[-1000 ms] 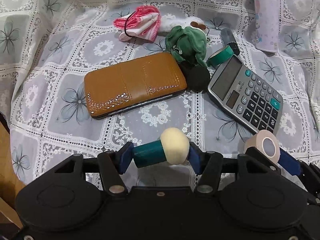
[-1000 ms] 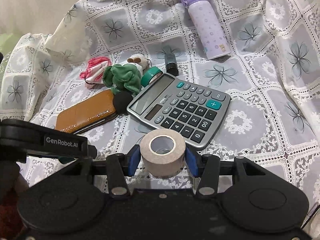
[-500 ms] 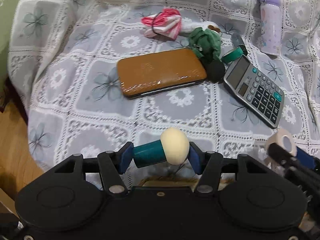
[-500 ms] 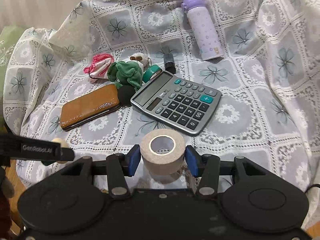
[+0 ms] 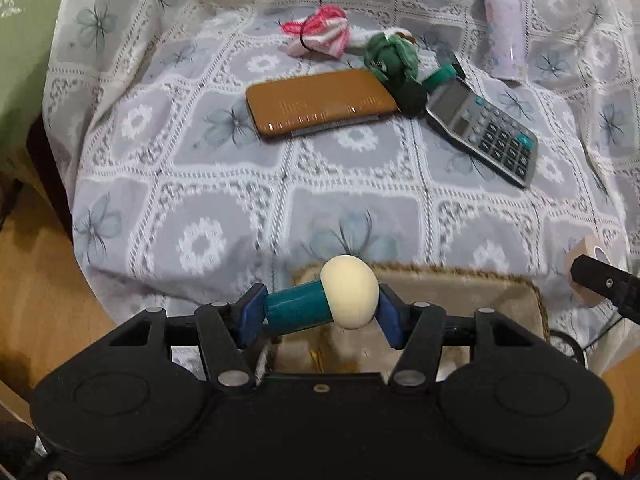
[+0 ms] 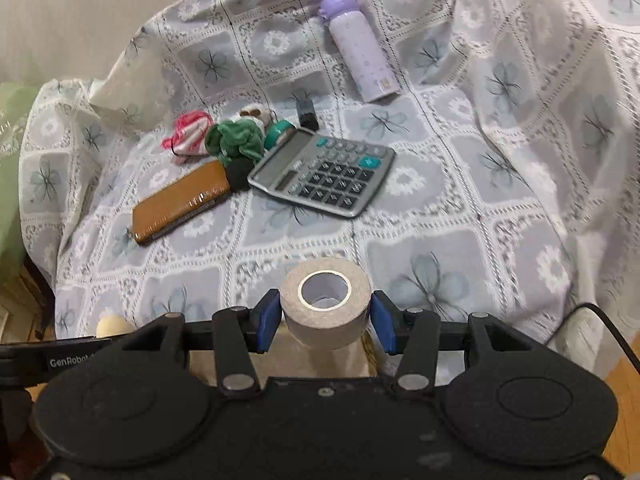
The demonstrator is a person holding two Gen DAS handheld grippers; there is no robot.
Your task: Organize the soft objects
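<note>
A lace-patterned grey and white cloth (image 5: 224, 184) with flower squares drapes a soft seat, wooden floor showing at its lower left edge; the left gripper (image 5: 318, 310) is clenched on a mushroom-shaped toy (image 5: 324, 300), teal stem against one blue pad and cream cap against the other, held above a beige basket (image 5: 460, 292) that sits just past the cloth's front edge; the right gripper (image 6: 325, 320) grasps a roll of beige tape (image 6: 325, 304) between its blue pads, also over the front edge; toward the back of the cloth lie a brown wallet (image 5: 320, 102), a pink striped cloth bundle (image 5: 320, 36), a green plush (image 5: 390, 58) touching a black round piece at the wallet's far end, a grey calculator (image 6: 322, 172) just beside them with a green tape roll (image 6: 276, 132) at its top edge, and a lilac bottle (image 6: 360, 48) lying well apart near the rear right.
</note>
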